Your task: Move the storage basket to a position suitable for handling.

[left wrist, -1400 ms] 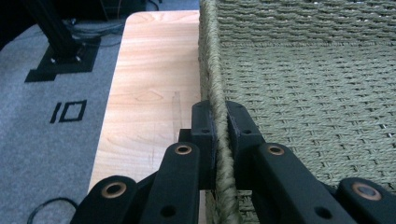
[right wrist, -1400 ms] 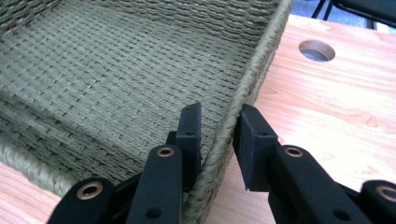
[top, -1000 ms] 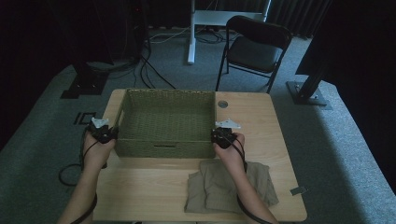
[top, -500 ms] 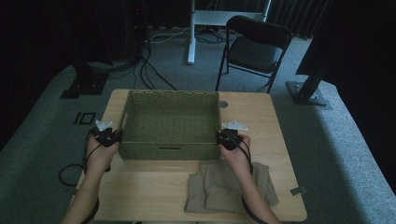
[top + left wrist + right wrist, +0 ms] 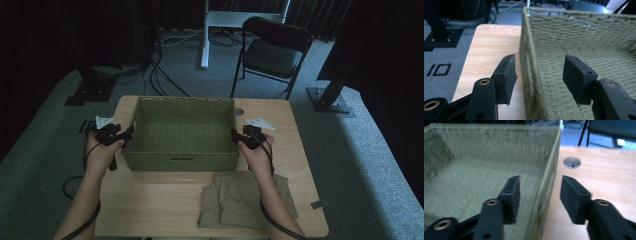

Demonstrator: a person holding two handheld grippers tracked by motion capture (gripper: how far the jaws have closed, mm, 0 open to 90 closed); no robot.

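With both hands out at the ends of the basket [image 5: 182, 132], I've got my left fingers [image 5: 539, 80] straddling its left wall and my right fingers [image 5: 540, 200] straddling its right wall. Both pairs have just been opening, and now they stand about half wide, with the woven wall running up the gap in each gripper view but the pads not pressing on it. On the left, one finger is outside over the tabletop [image 5: 165, 200] and the other is inside over the basket floor; same deal on the right, mirrored.

The basket itself sits flat toward the far half of the tabletop, roughly centered, open side up, nothing in it that I can see. From the high view my left gripper [image 5: 125, 136] is right at the basket's near-left corner and my right gripper [image 5: 239, 137] at its near-right corner.

There's a folded beige cloth [image 5: 245, 200] lying near the front edge on my right, just beside my right forearm, apart from the basket. A round hole [image 5: 572, 162] in the tabletop shows past the right wall.
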